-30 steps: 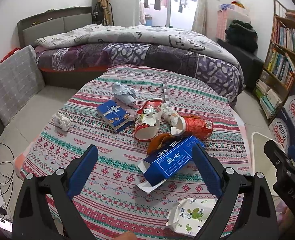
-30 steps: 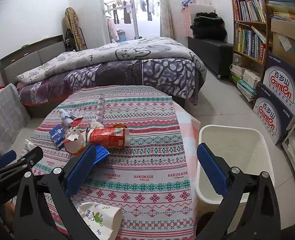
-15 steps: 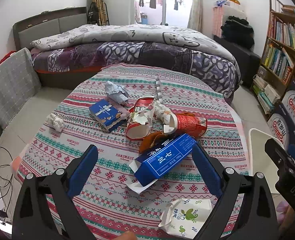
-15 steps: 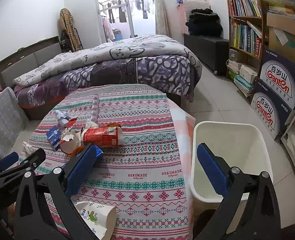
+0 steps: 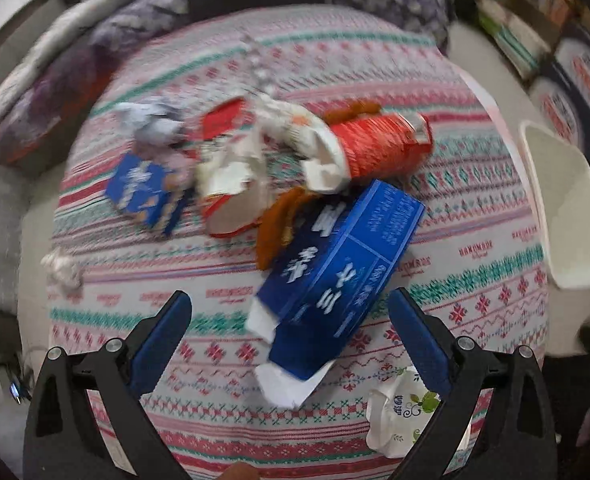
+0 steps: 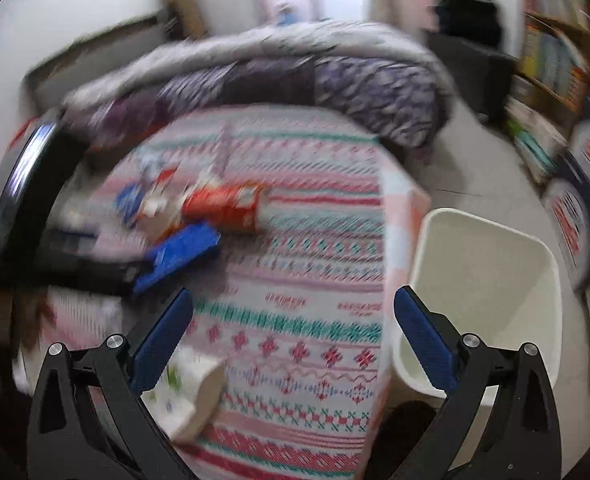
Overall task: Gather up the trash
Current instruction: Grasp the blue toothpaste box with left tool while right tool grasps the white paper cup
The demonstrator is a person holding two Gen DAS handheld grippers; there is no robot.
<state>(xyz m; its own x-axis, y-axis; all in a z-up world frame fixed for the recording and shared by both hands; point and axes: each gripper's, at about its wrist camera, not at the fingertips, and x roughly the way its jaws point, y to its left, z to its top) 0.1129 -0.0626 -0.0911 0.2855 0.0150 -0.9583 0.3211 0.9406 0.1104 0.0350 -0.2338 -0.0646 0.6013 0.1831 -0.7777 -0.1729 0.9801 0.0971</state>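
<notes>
Trash lies on a round table with a patterned cloth (image 5: pixel 475 216). A long blue carton (image 5: pixel 335 280) lies just ahead of my open left gripper (image 5: pixel 291 312), between its fingers. Behind it are a red can (image 5: pixel 379 152), a torn red cup (image 5: pixel 231 188), a small blue box (image 5: pixel 143 188), crumpled paper (image 5: pixel 151 120) and a tissue wad (image 5: pixel 63 268). A white paper cup with green print (image 5: pixel 399 412) lies by the right finger. My right gripper (image 6: pixel 293 312) is open and empty above the table's near edge; the white bin (image 6: pixel 483 292) stands to its right.
The bin also shows at the right in the left wrist view (image 5: pixel 563 216). A bed with a patterned quilt (image 6: pixel 279 64) stands behind the table. Bookshelves (image 6: pixel 551 60) and boxes (image 6: pixel 587 200) line the right wall. Both views are motion-blurred.
My left gripper has moved forward and tipped down toward the blue carton, which now looks much larger. The right gripper has swung, blurring its view. Both stay open.
</notes>
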